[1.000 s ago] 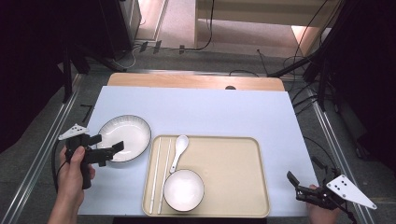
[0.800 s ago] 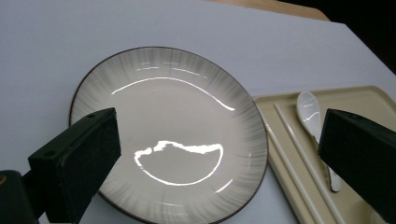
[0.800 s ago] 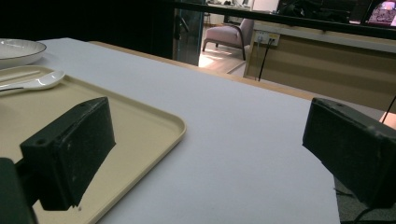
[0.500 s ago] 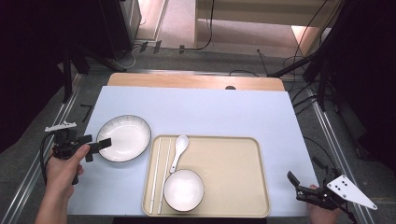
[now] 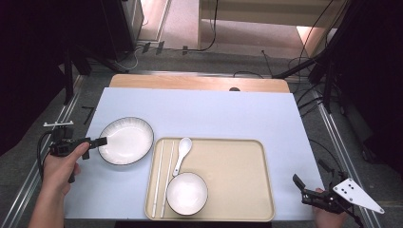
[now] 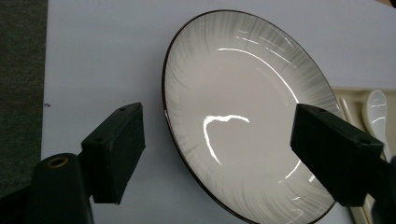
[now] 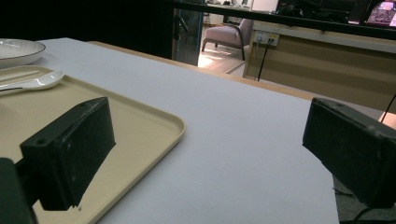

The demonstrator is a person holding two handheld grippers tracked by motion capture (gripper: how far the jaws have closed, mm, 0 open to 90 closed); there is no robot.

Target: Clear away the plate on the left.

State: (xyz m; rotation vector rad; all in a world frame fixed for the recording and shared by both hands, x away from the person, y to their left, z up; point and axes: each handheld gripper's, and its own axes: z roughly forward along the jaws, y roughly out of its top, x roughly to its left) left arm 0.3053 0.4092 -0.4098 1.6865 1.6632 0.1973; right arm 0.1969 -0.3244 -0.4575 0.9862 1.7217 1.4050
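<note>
A: Where's the plate (image 5: pixel 126 140)?

B: On the light blue table (image 5: pixel 214 109), left side, just beside the tray's (image 5: pixel 237 190) left edge. White w/ a dark rim, lying flat.

A: Left gripper (image 5: pixel 97 142)?

B: At the plate's left rim, pointing right. In the left gripper view one jaw sits outside the rim over bare table, the other over the plate's inside, so the rim's between them. Jaws have just been closing but the pads aren't pressing on it; there's a gap both sides. Nothing held.

A: Right gripper (image 5: pixel 304 187)?

B: Near right corner of the table, by the tray's near right corner. Jaws wide apart, nothing between them; the right gripper view has table and the tray's corner beyond them.

A: What's on the tray?

B: Chopsticks (image 5: pixel 159 178) along its left side, white spoon (image 5: pixel 182 151) next to them toward the far end, white bowl (image 5: pixel 187 193) near the front edge.
</note>
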